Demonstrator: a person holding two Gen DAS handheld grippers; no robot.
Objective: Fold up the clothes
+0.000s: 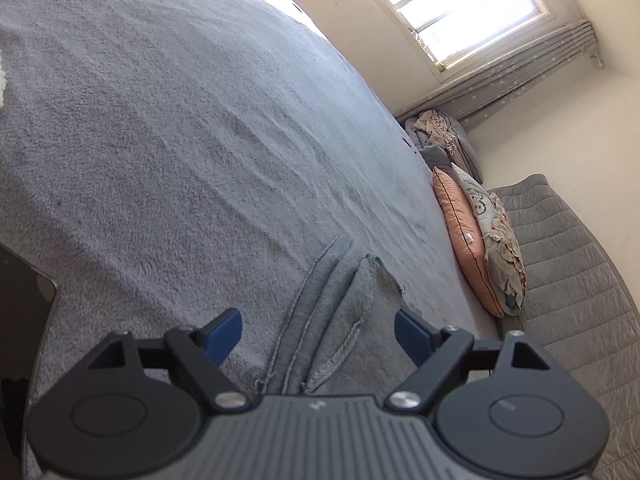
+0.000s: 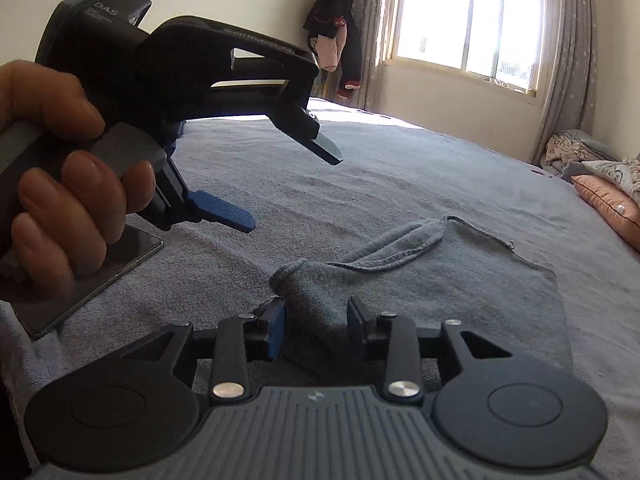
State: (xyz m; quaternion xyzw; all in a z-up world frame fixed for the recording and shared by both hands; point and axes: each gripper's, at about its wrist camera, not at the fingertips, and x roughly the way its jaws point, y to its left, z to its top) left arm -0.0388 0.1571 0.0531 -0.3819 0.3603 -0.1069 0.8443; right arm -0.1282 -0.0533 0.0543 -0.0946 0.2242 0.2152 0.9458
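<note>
Left wrist view: the left gripper point(image 1: 319, 334) fills the bottom of the frame, its jaws spread wide with nothing pressed between them. A grey garment point(image 1: 340, 320) lies on the grey bed cover point(image 1: 180, 120) at lower centre, its hemmed edges running up between the blue pads point(image 1: 226, 332); its near end is hidden under the gripper body, so what kind of garment it is stays unclear. A dark flat slab point(image 1: 24, 312) is cut off at the left edge. At right, an orange pillow point(image 1: 464, 240) leans against a heap of patterned cushions that is hard to read, and the window point(image 1: 460, 4) at the top is washed out by glare.

Right wrist view: the right gripper point(image 2: 316, 326) sits at bottom centre, jaws partly open. A raised fold of the grey garment point(image 2: 440, 280) stands between them; whether the pads actually press on it cannot be told, since the fold hides the inner faces. The rest of the garment spreads flat to the right. At upper left a hand point(image 2: 68, 184) grips the handle of the left gripper point(image 2: 294, 192), whose jaws gape wide above the bed, empty. The dark slab point(image 2: 80, 280) lies partly behind that hand. Clothes point(image 2: 336, 36) hang beside the window at top centre, their shapes muddled.
</note>
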